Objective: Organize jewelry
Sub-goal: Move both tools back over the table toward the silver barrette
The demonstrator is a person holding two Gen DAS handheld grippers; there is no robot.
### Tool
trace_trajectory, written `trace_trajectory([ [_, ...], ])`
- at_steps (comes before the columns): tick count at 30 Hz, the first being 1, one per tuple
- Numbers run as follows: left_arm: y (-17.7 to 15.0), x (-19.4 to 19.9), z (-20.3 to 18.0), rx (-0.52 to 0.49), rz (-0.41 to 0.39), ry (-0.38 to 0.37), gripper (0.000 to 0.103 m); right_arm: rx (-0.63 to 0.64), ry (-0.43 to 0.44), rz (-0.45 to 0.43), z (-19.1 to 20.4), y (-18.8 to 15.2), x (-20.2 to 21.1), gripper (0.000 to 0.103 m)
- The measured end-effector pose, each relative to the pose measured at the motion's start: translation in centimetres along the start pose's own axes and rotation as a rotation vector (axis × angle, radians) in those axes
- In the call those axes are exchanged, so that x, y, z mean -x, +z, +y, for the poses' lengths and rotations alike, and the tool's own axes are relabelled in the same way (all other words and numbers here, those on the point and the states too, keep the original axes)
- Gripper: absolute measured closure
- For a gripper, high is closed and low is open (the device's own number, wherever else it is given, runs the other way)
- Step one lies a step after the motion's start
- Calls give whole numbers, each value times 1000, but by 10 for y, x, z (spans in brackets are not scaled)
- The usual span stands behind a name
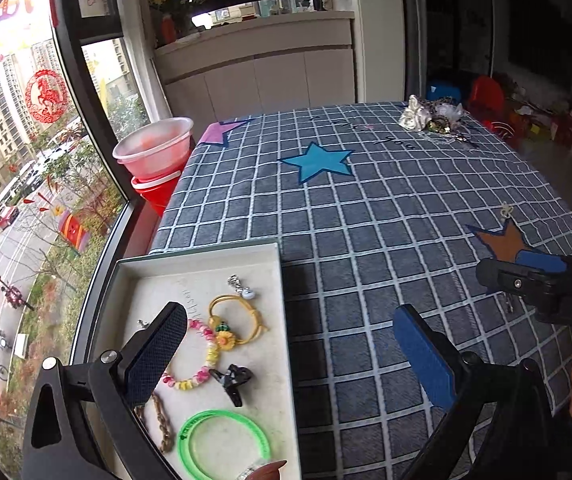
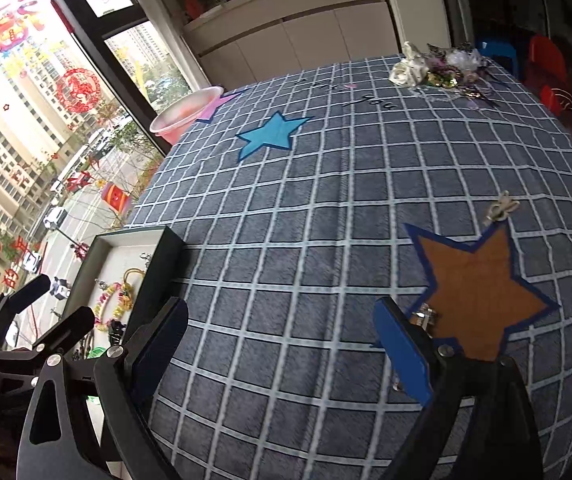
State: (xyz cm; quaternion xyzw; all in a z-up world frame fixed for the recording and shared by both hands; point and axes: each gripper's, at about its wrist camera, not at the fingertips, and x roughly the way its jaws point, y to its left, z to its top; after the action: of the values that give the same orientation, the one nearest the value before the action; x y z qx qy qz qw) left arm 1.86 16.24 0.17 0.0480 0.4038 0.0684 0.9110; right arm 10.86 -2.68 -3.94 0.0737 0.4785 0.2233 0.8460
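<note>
Both the left gripper (image 1: 289, 354) and right gripper (image 2: 282, 354) are spread empty, the white tray (image 1: 282, 300) at lower left already holds bracelets and a hair clip (image 1: 232, 380), while a jewelry pile (image 1: 435, 118) at upper right awaits sorting.

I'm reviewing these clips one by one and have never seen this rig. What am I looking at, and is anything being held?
No robot here: a person holds two hand tongs, each with a fisheye camera looking along its fingers. One picture comes from the left tongs, the other from the right tongs. Both stand open and empty. On the checked tablecloth sits a white tray with a green bangle, a beaded bracelet, a yellow cord bracelet and a black clip. A jewelry pile lies at the far edge.
</note>
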Motion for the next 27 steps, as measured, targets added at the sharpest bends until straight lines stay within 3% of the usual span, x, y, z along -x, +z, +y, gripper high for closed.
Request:
trace_trajectory([
  [15, -10, -17, -117, -76, 105, -165, 0, -169, -193, -3, -113, -36, 43, 8],
  [27, -11, -51, -168, -110, 140, -204, 0, -227, -239, 6, -149, 9, 19, 8],
])
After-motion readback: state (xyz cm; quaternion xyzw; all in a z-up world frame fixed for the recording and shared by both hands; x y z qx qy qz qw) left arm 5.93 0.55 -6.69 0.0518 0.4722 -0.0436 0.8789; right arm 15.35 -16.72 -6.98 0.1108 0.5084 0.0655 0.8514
